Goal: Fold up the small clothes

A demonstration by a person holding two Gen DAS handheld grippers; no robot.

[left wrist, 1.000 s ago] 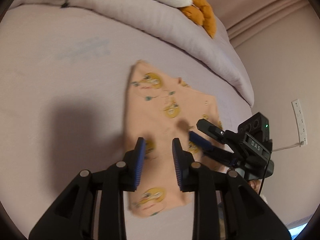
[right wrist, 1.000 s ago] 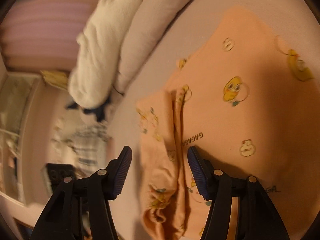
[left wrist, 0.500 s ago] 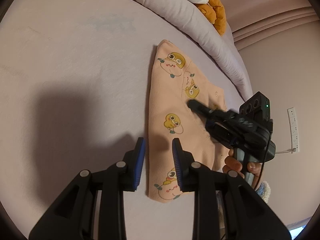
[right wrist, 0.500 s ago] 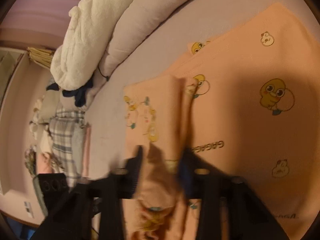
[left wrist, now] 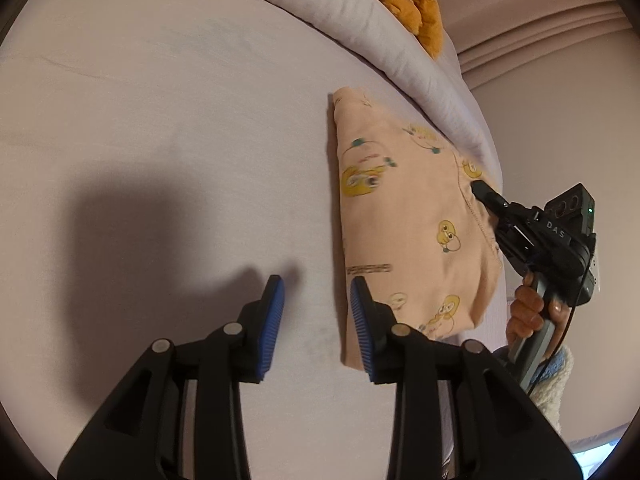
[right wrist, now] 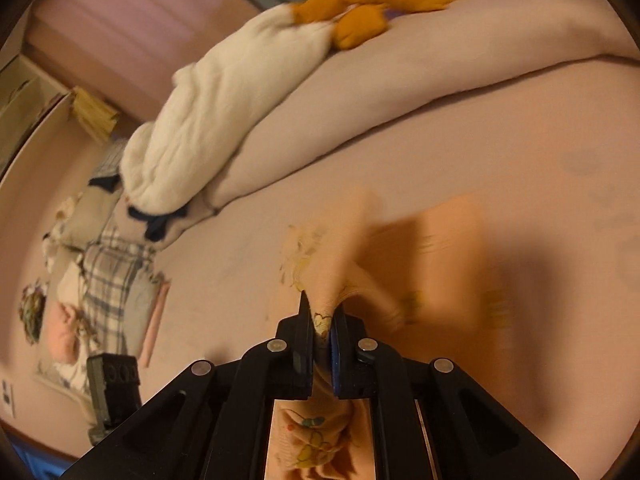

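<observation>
I'm in a bedroom at home: a pale pink bedsheet (left wrist: 168,128) under me, a rolled duvet (right wrist: 400,92), a white plush toy (right wrist: 224,104) (orange feet), and curtains (left wrist: 532,20) behind.

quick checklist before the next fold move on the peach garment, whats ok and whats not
1. Right gripper clamped on the peach garment: ok, fabric is pinched between its shut jaws.
2. Pinched edge lifted off the bed sheet: ok, it rises to the jaws.
3. Left gripper holding cloth: not ok, its jaws are opening with only sheet between them; one pad overlaps the garment's near edge.
4. Rest of the garment lying flat: ok in the left wrist view.
5. Landing area left of the garment free: ok, bare sheet.
6. Layers aligned under the lifted part: cannot tell, the right wrist view is blurred.
</observation>
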